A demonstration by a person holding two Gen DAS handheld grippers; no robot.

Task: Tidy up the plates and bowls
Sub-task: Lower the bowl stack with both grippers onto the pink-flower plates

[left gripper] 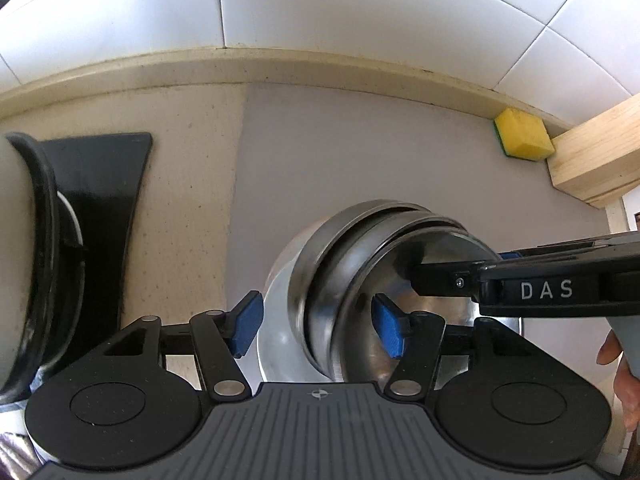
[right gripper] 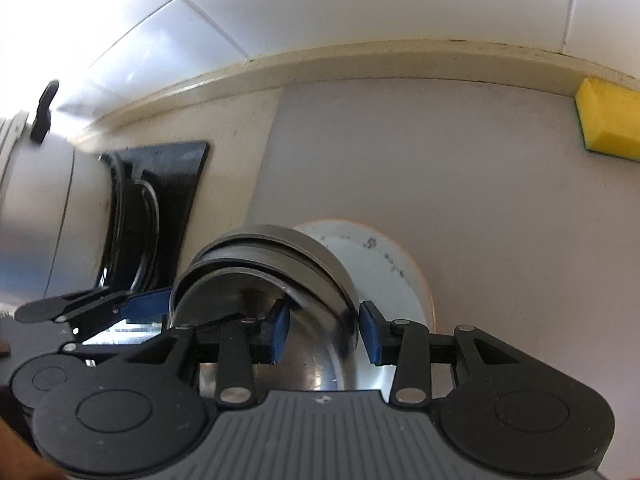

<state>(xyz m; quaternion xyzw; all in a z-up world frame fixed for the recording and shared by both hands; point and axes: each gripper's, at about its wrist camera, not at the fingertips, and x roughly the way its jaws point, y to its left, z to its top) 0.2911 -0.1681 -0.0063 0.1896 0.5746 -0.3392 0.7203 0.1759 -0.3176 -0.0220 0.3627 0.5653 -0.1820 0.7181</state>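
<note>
Both tools straddle steel bowl stack (left gripper: 360, 280) rims: left tool (left gripper: 320, 324) wide, right tool (right gripper: 322, 330) narrow, neither clamped. Seat bowls level on plate (right gripper: 384, 264) below, then w/draw.

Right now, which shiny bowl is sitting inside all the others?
The innermost steel bowl: its rim lies within the rims of the outer bowls, which wrap around it.

Nested bowls (left gripper: 360, 264) sit tilted on a plate (right gripper: 384, 264), which lies on a mat (left gripper: 380, 148). Sponge (left gripper: 522, 134) at mat's far right corner, against the backsplash ledge (left gripper: 280, 68). Wooden block (left gripper: 596, 152) just right of sponge. Appliance (left gripper: 16, 240) far left, off the mat.
</note>
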